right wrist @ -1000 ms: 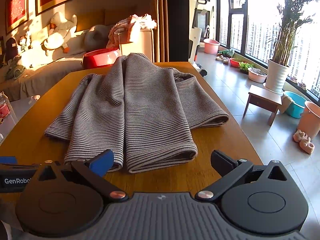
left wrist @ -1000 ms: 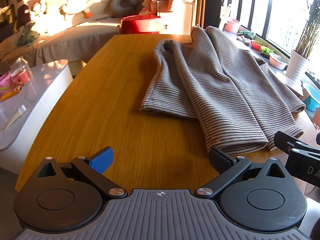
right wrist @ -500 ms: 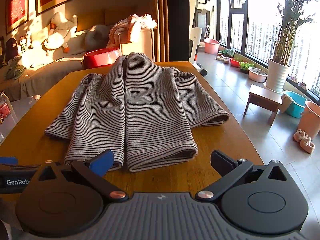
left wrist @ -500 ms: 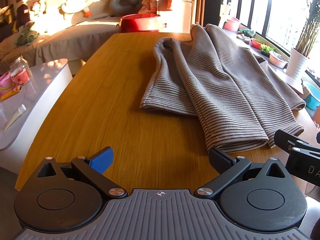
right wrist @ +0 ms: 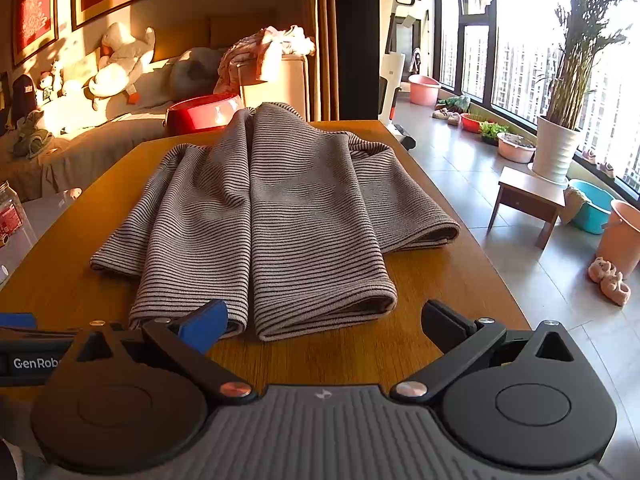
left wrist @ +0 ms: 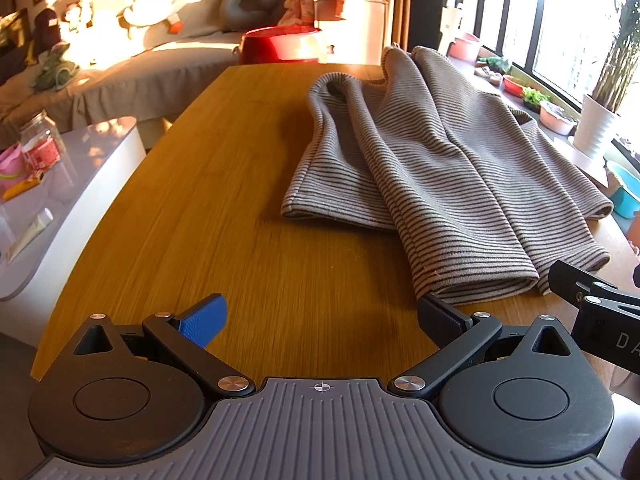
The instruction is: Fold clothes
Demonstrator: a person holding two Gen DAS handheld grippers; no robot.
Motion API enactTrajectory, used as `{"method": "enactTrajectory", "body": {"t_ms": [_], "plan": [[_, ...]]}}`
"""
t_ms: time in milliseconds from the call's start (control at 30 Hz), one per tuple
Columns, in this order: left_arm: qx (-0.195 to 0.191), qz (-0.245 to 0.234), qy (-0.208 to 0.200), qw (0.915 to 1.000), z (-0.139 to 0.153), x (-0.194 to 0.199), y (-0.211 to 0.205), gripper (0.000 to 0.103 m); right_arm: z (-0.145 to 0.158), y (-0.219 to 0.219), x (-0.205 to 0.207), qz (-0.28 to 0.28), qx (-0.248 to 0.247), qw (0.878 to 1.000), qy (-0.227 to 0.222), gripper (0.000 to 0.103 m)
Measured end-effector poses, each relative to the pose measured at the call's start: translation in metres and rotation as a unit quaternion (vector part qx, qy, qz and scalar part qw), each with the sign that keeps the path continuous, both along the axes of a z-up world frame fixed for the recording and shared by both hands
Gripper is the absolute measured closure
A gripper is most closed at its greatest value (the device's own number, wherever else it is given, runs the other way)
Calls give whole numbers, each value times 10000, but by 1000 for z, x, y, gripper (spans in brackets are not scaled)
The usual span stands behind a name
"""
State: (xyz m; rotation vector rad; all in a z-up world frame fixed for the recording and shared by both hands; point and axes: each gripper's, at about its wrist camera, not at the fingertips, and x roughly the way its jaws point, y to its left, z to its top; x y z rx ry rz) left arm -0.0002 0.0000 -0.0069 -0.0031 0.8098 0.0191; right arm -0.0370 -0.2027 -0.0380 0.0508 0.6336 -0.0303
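A brown striped garment (left wrist: 432, 184) lies on the wooden table (left wrist: 224, 220), its sides folded inward in long overlapping panels; it also shows in the right wrist view (right wrist: 280, 216). My left gripper (left wrist: 320, 316) is open and empty, low over the table's near edge, left of the garment's near hem. My right gripper (right wrist: 324, 320) is open and empty, just in front of the near hem, its blue fingertip (right wrist: 204, 324) close to the cloth. The right gripper's body (left wrist: 596, 312) shows at the right of the left wrist view.
A grey side table (left wrist: 60, 184) with a jar stands to the left. A red basin (left wrist: 280, 44) and a sofa lie beyond the table's far end. To the right are a small stool (right wrist: 528, 200), buckets and potted plants on the floor.
Both grippers have hardly moved; the view of the garment has shifted very slightly. Both stay open.
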Motion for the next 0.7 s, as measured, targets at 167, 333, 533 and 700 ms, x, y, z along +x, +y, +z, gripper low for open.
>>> {"method": "enactTrajectory", "body": {"t_ms": [167,333,533,700], "plan": [[5,-4,11,10000,0,0,0,0,1,0,0,1,-14,10000,9,0],[10,-5,18,10000,1,0,0,0,2,-1,-1,7,-25,10000,9,0],[15,-1,43,10000,0,1,0,0,1,-1,0,6,-18,10000,22,0],[17,-1,49,10000,1,1,1,0,2,-3,0,4,-13,10000,29,0]]}}
